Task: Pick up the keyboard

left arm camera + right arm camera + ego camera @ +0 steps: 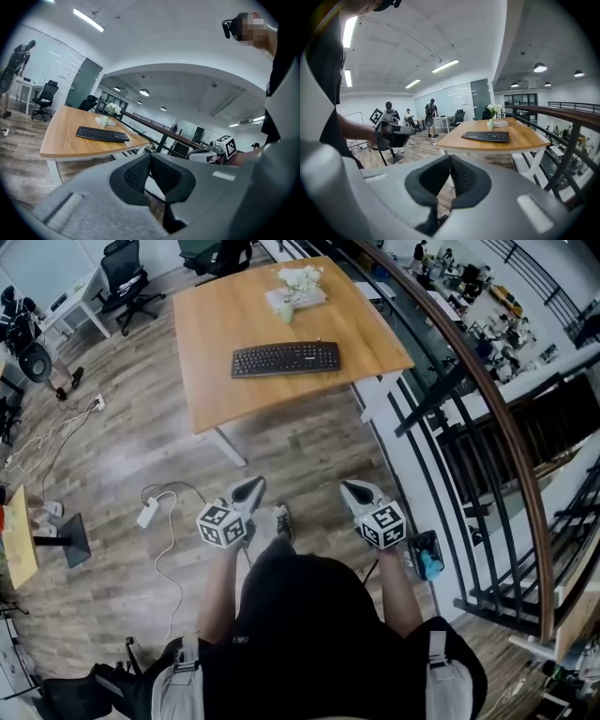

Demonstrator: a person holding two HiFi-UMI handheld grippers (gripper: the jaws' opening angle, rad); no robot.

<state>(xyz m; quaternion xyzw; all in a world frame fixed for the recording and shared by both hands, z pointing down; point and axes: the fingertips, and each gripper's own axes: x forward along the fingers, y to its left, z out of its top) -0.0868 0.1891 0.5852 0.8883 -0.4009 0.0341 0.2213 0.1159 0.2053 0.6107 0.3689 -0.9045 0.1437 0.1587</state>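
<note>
Black keyboard (286,359) lying flat on the wooden table (211,395), toward its near edge, well apart from the 2 grippers. Left gripper (250,489) and right gripper (352,489) are over the floor, jaws pressed together, holding nothing. Behind the keyboard stands what appears to be a vase of white flowers (287,306).

No readable text or numbers, keyboard (286,359) key legends too small to read
</note>
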